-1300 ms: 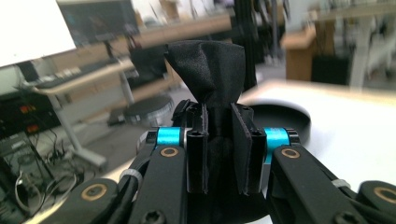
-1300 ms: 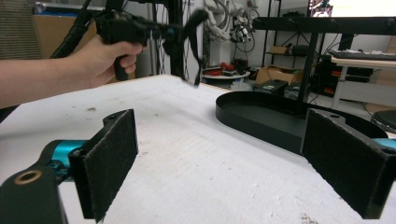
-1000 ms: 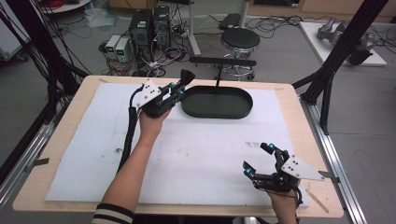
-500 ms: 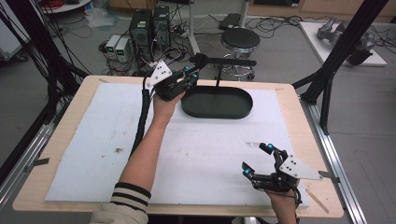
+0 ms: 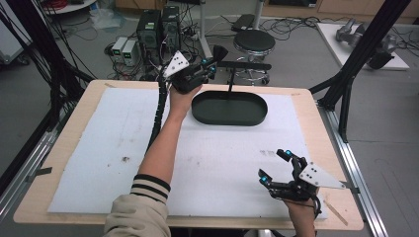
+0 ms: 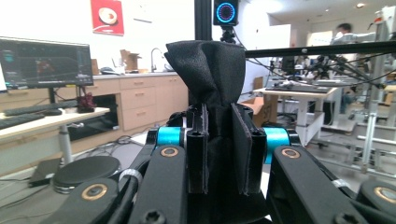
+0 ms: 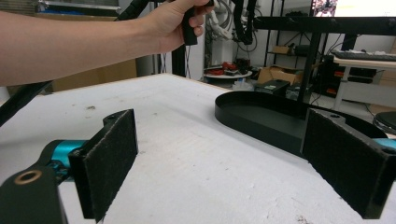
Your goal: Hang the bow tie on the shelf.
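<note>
One piece of black cloth (image 6: 208,65) is pinched between the pads of the left claw (image 5: 211,61), bunched and sticking up past the fingertips; it is held in the air over the far edge of the wooden counter (image 5: 59,143), just beside the single black oval tray (image 5: 229,108). The right claw (image 5: 276,166) rests low at the counter's near right corner, pads spread wide and empty above the white foam sheet (image 5: 99,148).

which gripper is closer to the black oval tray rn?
Left. The left gripper, shut on a piece of black cloth, is held up beside the black oval tray, at its far left end. The right gripper sits open at the table's near right edge, well away.
</note>
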Available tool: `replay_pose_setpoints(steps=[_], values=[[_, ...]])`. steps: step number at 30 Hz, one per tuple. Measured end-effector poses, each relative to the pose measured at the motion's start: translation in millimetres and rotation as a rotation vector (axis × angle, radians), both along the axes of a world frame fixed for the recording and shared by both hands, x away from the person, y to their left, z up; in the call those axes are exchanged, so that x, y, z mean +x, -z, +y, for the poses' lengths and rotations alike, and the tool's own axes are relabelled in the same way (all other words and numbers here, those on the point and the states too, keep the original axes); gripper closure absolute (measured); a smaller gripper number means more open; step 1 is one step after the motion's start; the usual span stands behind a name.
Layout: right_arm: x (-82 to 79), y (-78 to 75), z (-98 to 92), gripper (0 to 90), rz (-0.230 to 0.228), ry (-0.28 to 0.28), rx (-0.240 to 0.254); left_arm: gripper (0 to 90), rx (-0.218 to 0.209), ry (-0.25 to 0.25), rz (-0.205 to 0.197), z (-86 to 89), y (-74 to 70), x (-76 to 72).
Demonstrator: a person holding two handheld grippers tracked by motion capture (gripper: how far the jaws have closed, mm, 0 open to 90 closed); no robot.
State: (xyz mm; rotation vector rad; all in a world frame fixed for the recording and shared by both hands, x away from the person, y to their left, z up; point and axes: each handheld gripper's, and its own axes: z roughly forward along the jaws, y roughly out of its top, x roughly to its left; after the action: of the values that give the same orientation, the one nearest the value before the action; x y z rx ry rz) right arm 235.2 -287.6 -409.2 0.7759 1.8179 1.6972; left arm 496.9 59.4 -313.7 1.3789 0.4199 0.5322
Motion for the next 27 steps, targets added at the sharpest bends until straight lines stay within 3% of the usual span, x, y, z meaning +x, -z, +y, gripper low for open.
replay_pose_setpoints(steps=[4, 11, 15, 19, 20, 21, 23, 27], values=[[0.8, 0.0, -0.3, 10.3, -0.001, 0.002, 0.002, 76.8, -0.003, 0.017, -0.004, -5.9, -0.8, -1.1], [-0.1, 0.1, 1.1, 10.3, 0.004, -0.002, 0.009, 76.8, 0.016, -0.061, -0.009, -10.9, -3.1, 3.2], [1.1, 0.4, 1.7, 10.2, -0.001, 0.0, -0.001, 76.8, -0.013, -0.09, 0.003, -13.4, -5.8, 8.1], [1.5, 0.8, 2.8, 10.3, 0.005, -0.004, -0.003, 76.8, 0.026, -0.151, -0.011, -20.8, -8.1, 10.3], [1.6, 0.9, 2.8, 10.3, 0.005, -0.006, 0.001, 76.7, 0.016, -0.159, -0.009, -22.6, -8.6, 11.3], [1.6, 0.9, 2.8, 10.3, 0.005, -0.006, 0.001, 76.8, 0.016, -0.159, -0.009, -22.6, -8.6, 11.3], [2.3, 0.8, 2.3, 10.3, 0.002, -0.003, -0.002, 76.8, -0.028, -0.142, -0.001, -25.4, -9.6, 11.9], [2.2, 0.9, 2.3, 10.3, 0.008, -0.001, 0.003, 76.8, -0.007, -0.161, -0.001, -33.3, -11.8, 13.0]])
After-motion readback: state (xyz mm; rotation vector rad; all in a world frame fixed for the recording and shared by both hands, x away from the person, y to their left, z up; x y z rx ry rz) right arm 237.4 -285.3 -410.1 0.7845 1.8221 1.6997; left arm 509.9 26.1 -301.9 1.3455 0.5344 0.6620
